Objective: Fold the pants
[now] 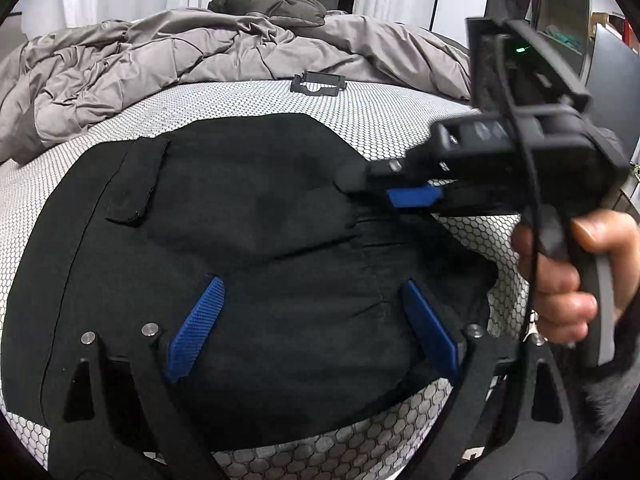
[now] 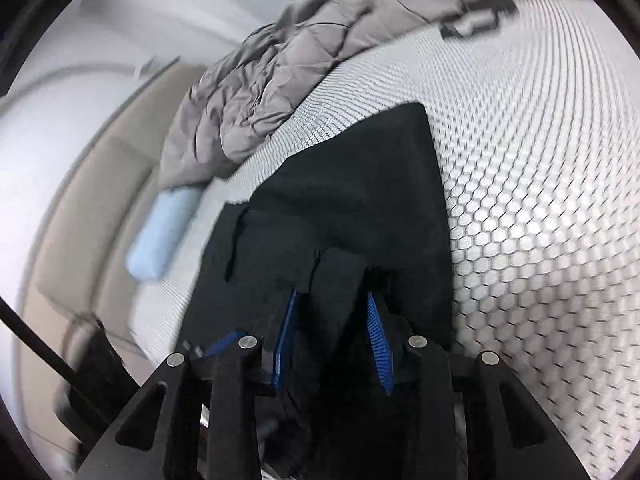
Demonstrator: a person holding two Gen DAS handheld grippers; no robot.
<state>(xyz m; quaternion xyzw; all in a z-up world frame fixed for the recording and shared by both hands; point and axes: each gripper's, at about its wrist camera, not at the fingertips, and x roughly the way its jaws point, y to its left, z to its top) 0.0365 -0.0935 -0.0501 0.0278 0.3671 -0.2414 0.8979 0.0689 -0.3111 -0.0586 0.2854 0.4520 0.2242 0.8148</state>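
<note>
Black pants [image 1: 240, 220] lie folded on the honeycomb-patterned mattress [image 1: 400, 120], a pocket flap showing at the upper left. My left gripper [image 1: 312, 284] hovers low over the near part of the pants, its blue pads [image 1: 196, 328] wide apart and nothing between them. My right gripper [image 1: 380, 184] comes in from the right, held by a hand [image 1: 560, 288], its tip at a raised pinch of cloth. In the right wrist view the pants [image 2: 360, 184] run away from me, and a ridge of black cloth stands between the partly parted jaws of the right gripper [image 2: 333, 294].
A crumpled grey duvet [image 1: 160, 60] is heaped along the far side of the bed [image 2: 280, 80]. A small black plastic part [image 1: 319, 83] lies on the mattress [image 2: 540, 200] beyond the pants. A light blue object [image 2: 160, 236] lies at the bed's left edge.
</note>
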